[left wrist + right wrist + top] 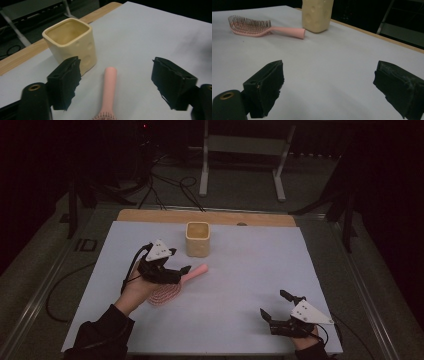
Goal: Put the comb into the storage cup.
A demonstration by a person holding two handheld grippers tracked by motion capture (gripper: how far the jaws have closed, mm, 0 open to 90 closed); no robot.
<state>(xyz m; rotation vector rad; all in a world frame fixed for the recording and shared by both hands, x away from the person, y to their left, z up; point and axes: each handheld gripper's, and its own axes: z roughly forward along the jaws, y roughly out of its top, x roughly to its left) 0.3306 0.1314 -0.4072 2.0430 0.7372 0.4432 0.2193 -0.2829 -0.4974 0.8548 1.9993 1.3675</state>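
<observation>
- Hovering over the brush point(172, 287), the left gripper point(167, 270) has its jaws spread wide and holding nothing, the pink handle running straight up the gap between them in the left gripper view.
- Judging the step: this looks like the reach for a grasp on the handle point(110, 87), so the job is to sink until both pads flank it, then close squarely across it.
- Best to bite the handle partway along, clear of the bristles; a pinch near the tip would likely let the head droop.
- The cup point(197, 239) sits near, at about 1 o'clock from the gripper, so the left jaw needs to stay off its wall.
- The right gripper point(277, 312) rests at the mat's 5 o'clock corner, jaws open and empty, well apart from the action.
- The brush lies flat on the white mat point(250, 270), left of centre, handle tip pointing toward 2 o'clock, near the cup.
- It's pink, with a curved vented head, dark bristles facing up in the right gripper view, and a smooth, rounded handle.
</observation>
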